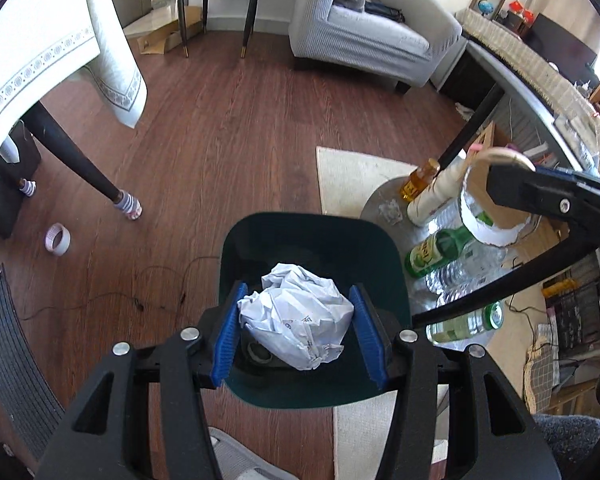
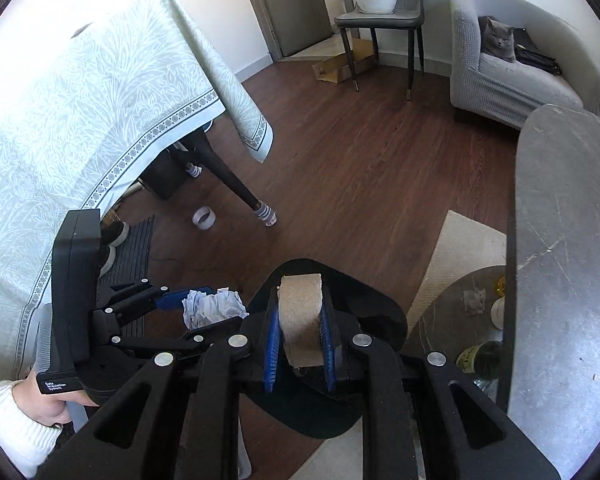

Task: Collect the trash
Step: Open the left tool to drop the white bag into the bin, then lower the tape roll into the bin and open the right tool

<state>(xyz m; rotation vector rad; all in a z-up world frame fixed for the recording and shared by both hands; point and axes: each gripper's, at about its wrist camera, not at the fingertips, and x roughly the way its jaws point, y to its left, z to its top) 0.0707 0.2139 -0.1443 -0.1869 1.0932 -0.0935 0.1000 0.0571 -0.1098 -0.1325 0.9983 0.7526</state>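
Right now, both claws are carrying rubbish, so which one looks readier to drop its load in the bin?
Left, probably. The left gripper holds the crumpled paper right over the dark bin's opening.

White "Data Acquisition System" lettering marks the left claw's black housing [image 2: 74, 292].

Crumpled white paper ball [image 1: 296, 316], creased and matt, between ribbed blue plastic pads [image 1: 229, 332]. Rough brown cardboard roll [image 2: 301, 316], fibrous at the edge. Smooth dark plastic bin [image 1: 380, 248], slightly glossy. Matt black plastic gripper arms with shiny metal rivets [image 1: 191, 334]. Reddish wood-grain floor [image 1: 228, 140], low sheen. Glossy green glass bottle [image 1: 432, 254]. Patterned cloth over the table [image 2: 80, 120].
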